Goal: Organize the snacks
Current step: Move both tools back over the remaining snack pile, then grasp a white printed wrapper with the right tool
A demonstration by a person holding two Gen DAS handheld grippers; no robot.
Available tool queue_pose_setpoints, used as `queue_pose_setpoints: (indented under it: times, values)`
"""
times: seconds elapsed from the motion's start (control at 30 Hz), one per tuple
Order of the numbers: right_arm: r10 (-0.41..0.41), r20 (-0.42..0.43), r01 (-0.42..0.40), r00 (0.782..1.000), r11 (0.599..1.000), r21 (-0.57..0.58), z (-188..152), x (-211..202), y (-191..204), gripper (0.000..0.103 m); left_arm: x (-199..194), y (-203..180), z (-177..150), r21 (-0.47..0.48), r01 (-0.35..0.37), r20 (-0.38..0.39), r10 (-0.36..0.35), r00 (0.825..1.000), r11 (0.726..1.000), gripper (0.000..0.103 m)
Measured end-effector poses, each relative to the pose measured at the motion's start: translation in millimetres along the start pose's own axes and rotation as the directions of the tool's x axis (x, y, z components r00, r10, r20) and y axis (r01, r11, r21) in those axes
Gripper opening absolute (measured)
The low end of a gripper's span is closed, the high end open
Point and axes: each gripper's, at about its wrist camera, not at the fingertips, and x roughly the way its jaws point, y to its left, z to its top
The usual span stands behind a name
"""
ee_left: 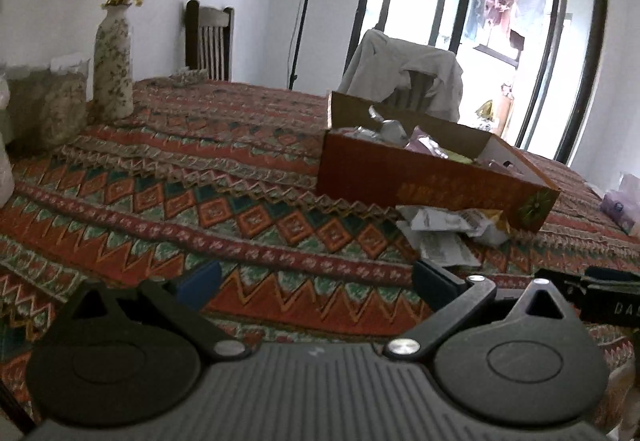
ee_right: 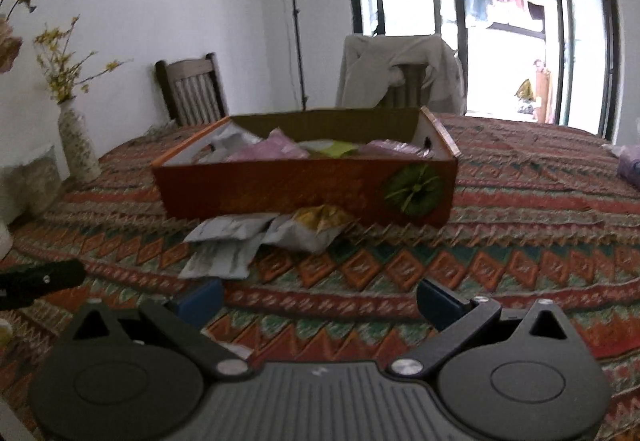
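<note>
An orange cardboard box stands on the patterned tablecloth, with pink, white and yellow-green snack packets inside. It also shows in the left wrist view. In front of the box lie loose packets: white ones and a yellow-and-white one, also in the left wrist view. My right gripper is open and empty, a short way in front of the loose packets. My left gripper is open and empty, left of them.
A flowered vase and a clear container stand at the table's left. Two chairs stand behind the table, one draped with cloth. A purple packet lies at the far right. A tripod pole stands by the wall.
</note>
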Motion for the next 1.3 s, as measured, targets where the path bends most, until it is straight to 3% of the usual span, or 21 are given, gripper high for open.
queue_pose_setpoints:
  times: [0.2,0.47,0.57,0.87,1.3]
  values:
    - [0.054,-0.045,-0.056,0.998,0.998,-0.043,-10,5,24,0.103,-5,17,-9,-0.015,-0.002,-0.017,0.002,1.000,1.000,0.103]
    - [0.098,-0.043,-0.103,0.994,0.987,-0.120,-16,-8,45,0.103,-23,41,-20,-0.024,-0.033,-0.035,0.033,0.999,0.999,0.103]
    - [0.125,-0.085,-0.136,0.989,0.980,-0.144,-23,-5,50,0.103,-24,45,-25,-0.035,-0.038,-0.047,0.036,0.998,0.999,0.103]
    - [0.105,-0.139,-0.134,0.985,0.967,-0.216,-21,23,68,0.103,-18,36,-31,-0.029,0.011,-0.063,-0.013,0.998,1.000,0.103]
    - [0.127,-0.171,-0.162,0.977,0.966,-0.204,-5,50,70,0.103,-15,37,-27,-0.040,0.003,-0.062,-0.006,0.998,0.999,0.103]
